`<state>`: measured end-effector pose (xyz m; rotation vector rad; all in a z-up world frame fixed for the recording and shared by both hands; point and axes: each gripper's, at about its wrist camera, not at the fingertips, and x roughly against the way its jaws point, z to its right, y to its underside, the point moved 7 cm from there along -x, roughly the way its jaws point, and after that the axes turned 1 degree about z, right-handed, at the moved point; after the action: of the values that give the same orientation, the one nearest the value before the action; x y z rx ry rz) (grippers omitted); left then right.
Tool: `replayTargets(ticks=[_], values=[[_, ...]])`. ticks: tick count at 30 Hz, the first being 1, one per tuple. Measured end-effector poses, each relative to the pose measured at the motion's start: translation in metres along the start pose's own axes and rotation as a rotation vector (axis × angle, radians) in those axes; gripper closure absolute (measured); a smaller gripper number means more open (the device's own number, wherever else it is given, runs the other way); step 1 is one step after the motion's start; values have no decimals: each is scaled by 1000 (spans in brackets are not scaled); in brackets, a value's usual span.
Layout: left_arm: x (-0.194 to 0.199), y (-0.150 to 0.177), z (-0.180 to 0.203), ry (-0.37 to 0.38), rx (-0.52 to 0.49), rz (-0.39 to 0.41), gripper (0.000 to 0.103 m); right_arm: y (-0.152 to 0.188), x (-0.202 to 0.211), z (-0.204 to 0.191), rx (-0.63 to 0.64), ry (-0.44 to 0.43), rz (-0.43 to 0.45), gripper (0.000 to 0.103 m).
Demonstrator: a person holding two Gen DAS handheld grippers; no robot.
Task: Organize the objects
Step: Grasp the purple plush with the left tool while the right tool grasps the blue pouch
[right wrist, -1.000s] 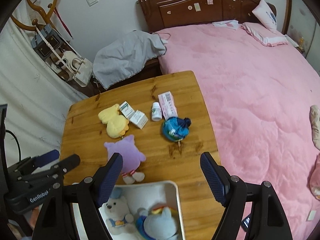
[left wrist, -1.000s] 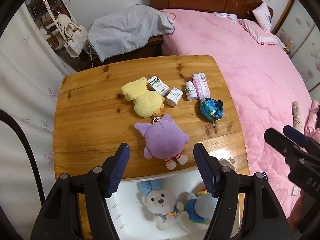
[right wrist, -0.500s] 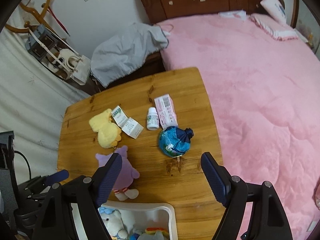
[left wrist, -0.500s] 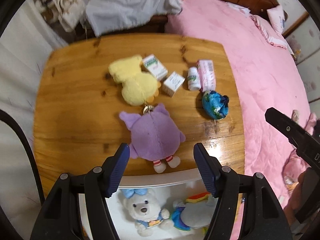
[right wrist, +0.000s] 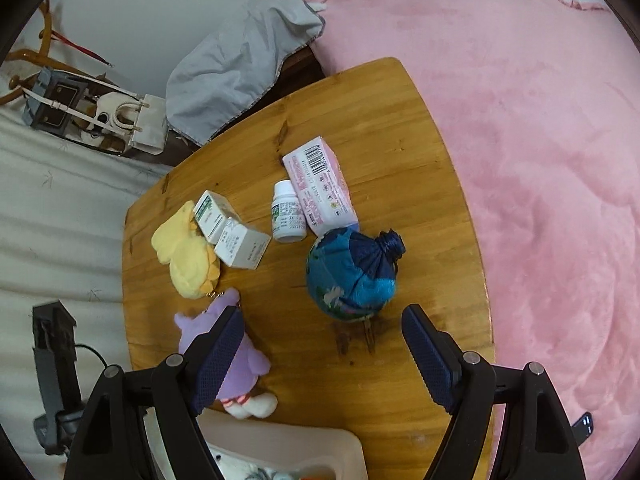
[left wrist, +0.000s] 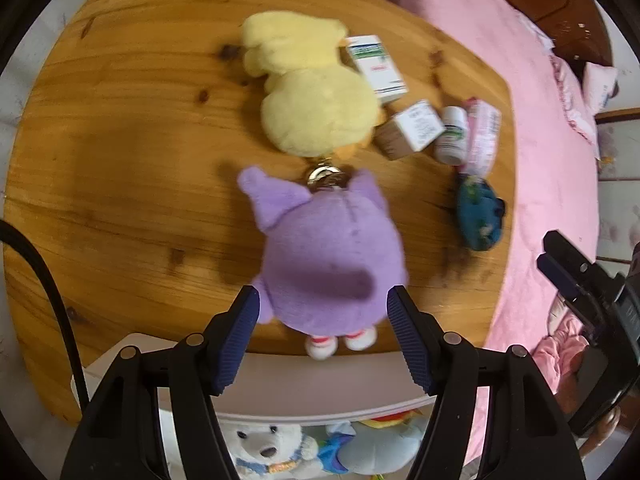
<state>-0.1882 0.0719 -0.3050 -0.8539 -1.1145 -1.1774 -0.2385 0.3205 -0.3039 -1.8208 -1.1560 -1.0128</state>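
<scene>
**Left gripper lined up on the purple plush, bin just behind it**

Your left gripper [left wrist: 322, 312] is spread wide, and the purple plush toy [left wrist: 328, 256] lies face down on the wooden table [left wrist: 120, 140] with its lower body right between the two blue pads; neither pad looks to be touching it. That framing makes sense: the toy's white feet point back toward you and hang at the table edge, directly above the white storage bin [left wrist: 320, 384] under the tool, where a white teddy bear [left wrist: 260, 448] and a grey plush [left wrist: 380, 452] already sit. My judgement is that soft toys go in the bin and this one is next.

Ahead of the pads, a metal key ring [left wrist: 326, 176] on the purple toy's head touches the yellow plush [left wrist: 312, 96]. I cannot tell whether the ring is hooked to the yellow one (worth watching, since a lift could drag both). Ahead and to the right of the tool lie two small white medicine boxes [left wrist: 400, 100], a white pill bottle [left wrist: 452, 136] and a pink packet [left wrist: 482, 136], close together, then a blue-green drawstring pouch [left wrist: 478, 216] nearer you.

Your right gripper [right wrist: 320, 360] is also wide apart and holds nothing; it hovers with the pouch just ahead of its pads, and its left pad covers part of the purple toy. Nothing stands between the left pads and the toy, though the bin rim is close beneath them.
</scene>
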Motion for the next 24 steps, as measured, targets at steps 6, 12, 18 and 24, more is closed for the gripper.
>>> replayTargets(ticks=[6, 12, 18, 24], values=[[-10, -4, -3, 0, 5, 5, 33, -11, -30, 9, -9, 33, -38, 21], [-19, -9, 13, 0, -22, 8, 23, -13, -57, 18, -32, 59, -79, 21], [-29, -14, 26, -1, -18, 0, 21, -10, -74, 20, -22, 91, -108, 21], [-43, -14, 35, -71, -50, -9, 21, -13, -76, 14, 27, 136, -94, 27]])
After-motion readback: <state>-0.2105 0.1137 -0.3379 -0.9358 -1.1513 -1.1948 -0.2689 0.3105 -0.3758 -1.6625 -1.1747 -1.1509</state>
